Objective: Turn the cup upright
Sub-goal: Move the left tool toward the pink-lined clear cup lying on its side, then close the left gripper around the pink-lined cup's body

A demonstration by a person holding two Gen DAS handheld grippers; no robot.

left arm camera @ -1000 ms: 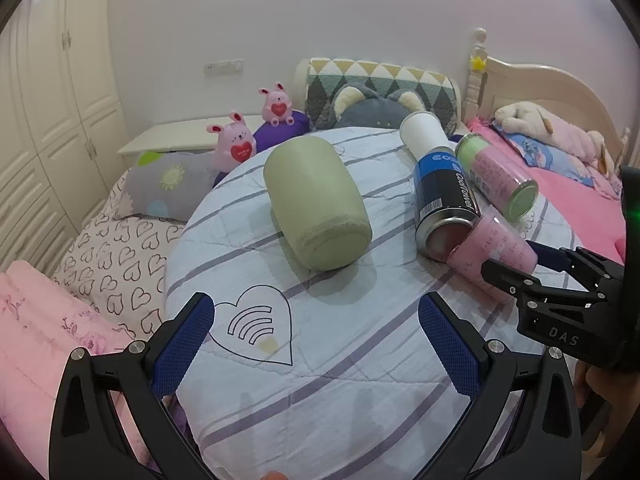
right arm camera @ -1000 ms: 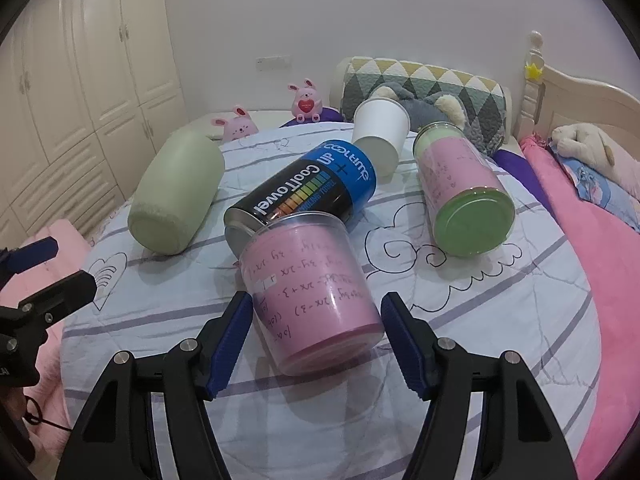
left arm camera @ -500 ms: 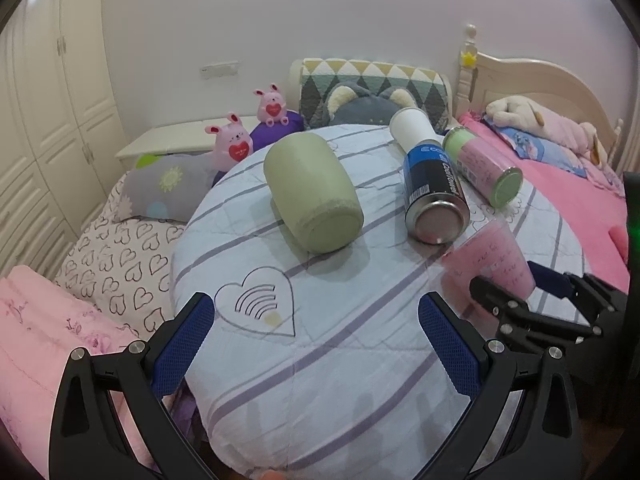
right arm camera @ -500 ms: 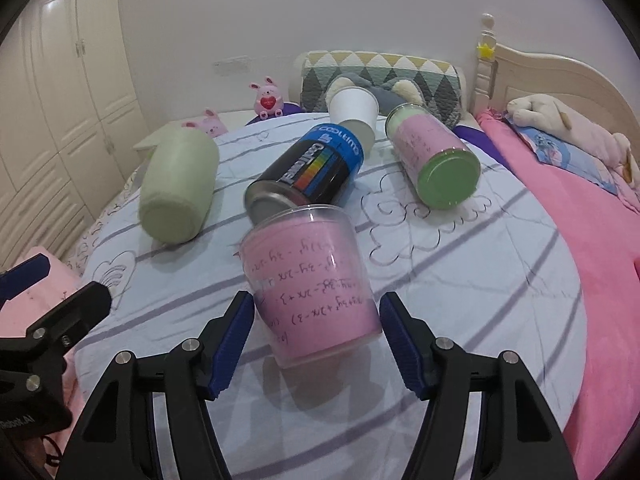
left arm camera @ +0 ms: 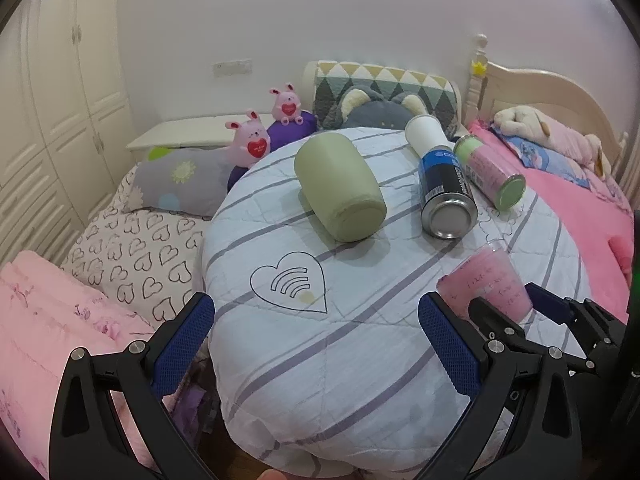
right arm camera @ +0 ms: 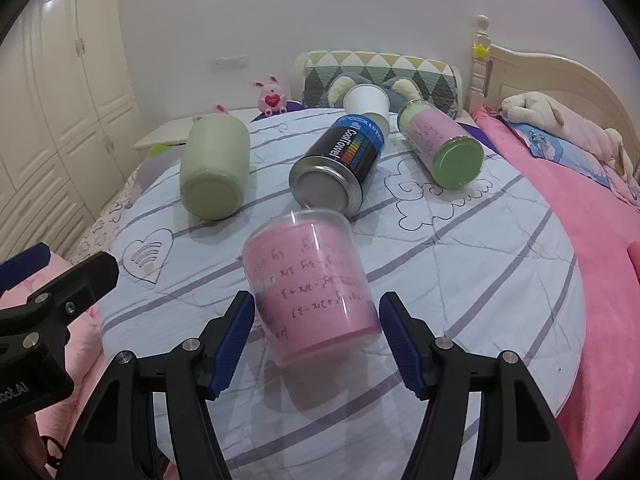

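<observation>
Pink behind clear plastic, the cup (right arm camera: 312,284) stands on the striped quilt (right arm camera: 460,280) of the round table, its wide end down and narrow end up, leaning slightly. It sits between the blue pads of the right gripper (right arm camera: 316,340), whose fingers are spread to either side of it with a sliver of gap on each side, so nothing is clamped. In the left wrist view the same cup (left arm camera: 486,284) shows at about 3 o'clock, with the right gripper (left arm camera: 516,312) reaching around it from the right edge. The left gripper (left arm camera: 316,344) hangs over the near edge of the table with its fingers wide apart and nothing between them.

Beyond the cup, at 12 o'clock in the right wrist view, a blue and black can (right arm camera: 340,160) lies on its side. A pale green cup (right arm camera: 214,168) lies at 10 o'clock, a pink jar with a green lid (right arm camera: 440,148) at 1 o'clock, and a white paper cup (right arm camera: 366,100) stands behind the can.
</observation>
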